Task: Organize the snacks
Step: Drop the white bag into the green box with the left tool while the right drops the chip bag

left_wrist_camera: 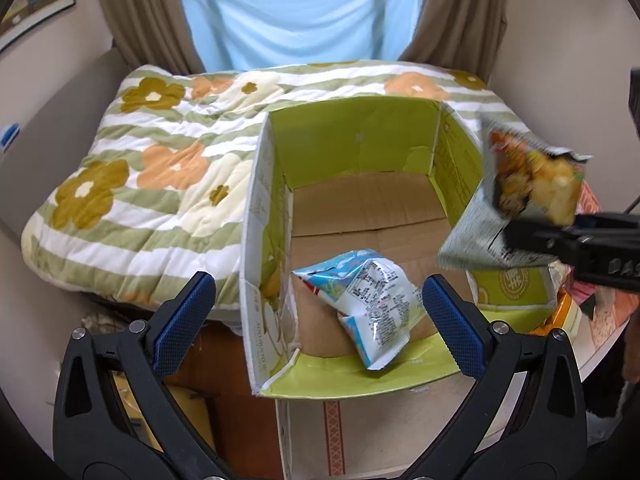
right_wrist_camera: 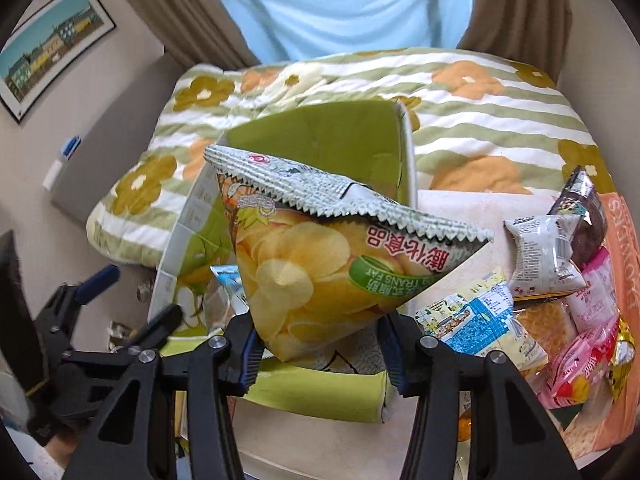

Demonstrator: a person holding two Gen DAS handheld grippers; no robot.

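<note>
1. My right tongs (right_wrist_camera: 320, 344) pinch the lower corner of the chip bag (right_wrist_camera: 320, 272), held above the green carton's (left_wrist_camera: 352, 148) right wall; the bag covers most of the carton's inside in the right wrist view.
2. My left tongs (left_wrist_camera: 316, 320) gape wide, gripping nothing; between their tips a blue-white packet (left_wrist_camera: 368, 300) lies on the carton floor.
3. Loose snacks (right_wrist_camera: 560, 292) crowd the right; their far edge is cut off.
</note>
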